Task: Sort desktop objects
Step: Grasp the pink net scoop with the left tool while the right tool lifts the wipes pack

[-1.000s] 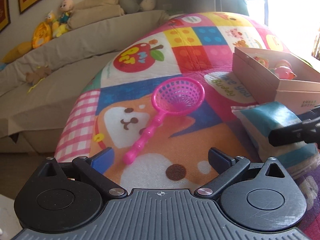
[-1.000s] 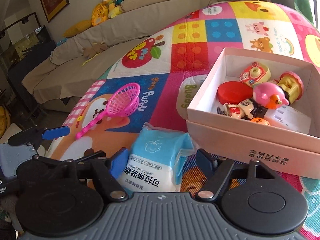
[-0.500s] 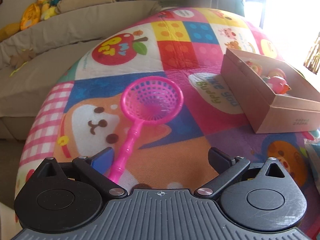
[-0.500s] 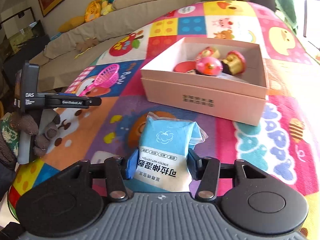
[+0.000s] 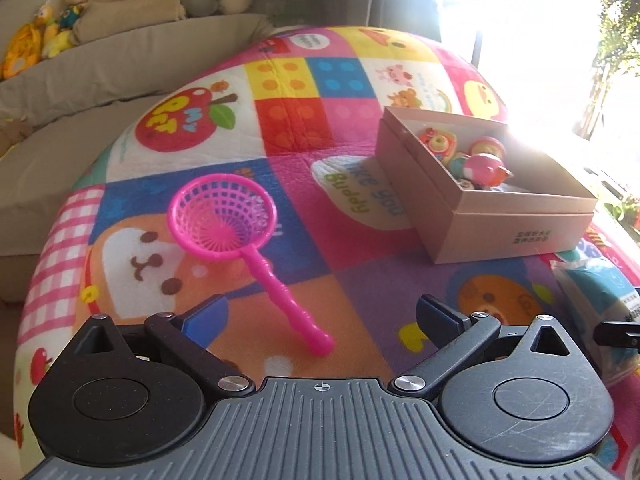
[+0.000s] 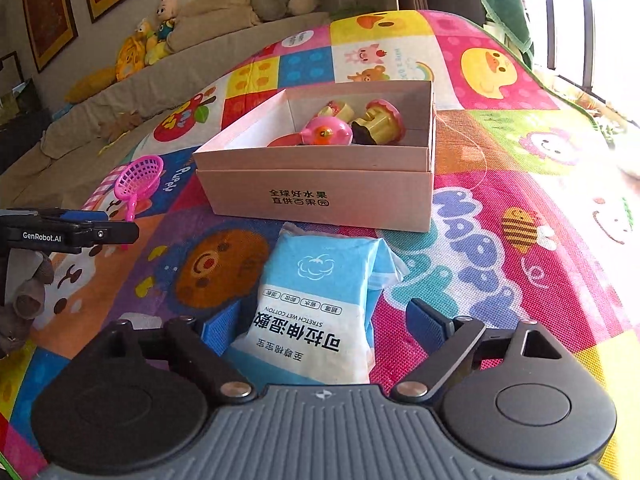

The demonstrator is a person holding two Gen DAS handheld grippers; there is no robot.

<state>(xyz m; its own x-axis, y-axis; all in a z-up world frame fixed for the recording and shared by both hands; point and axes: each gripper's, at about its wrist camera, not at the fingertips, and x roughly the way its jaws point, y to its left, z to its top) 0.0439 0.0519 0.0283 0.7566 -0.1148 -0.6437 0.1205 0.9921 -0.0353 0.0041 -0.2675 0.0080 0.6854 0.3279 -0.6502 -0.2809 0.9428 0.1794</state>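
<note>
release of the wipes pack (image 6: 316,304) is judged to be the step in hand: the right gripper (image 6: 326,326) is seen with its fingers (image 6: 430,322) opening, spread clear of the pack's sides, so that the pack lies between them on the play mat (image 6: 500,200) but is no longer pressed. the pack is placed just in front of the near wall of the cardboard box (image 6: 320,196), in which several small toys (image 6: 326,130) are already gathered. for the release to be done well, the fingers should be kept wide and drawn straight back along the pack's length, so that its crinkled wrapper is not snagged or dragged. the left gripper (image 5: 320,316) is held with its fingers (image 5: 208,314) released and empty, and the handle end of the pink toy net (image 5: 224,216) lies on the mat between them, untouched; the net's basket rests toward the mat's left edge, well apart from the box. a grip on the ribbed handle, squared across it, would probably serve best if the net is taken next.
</note>
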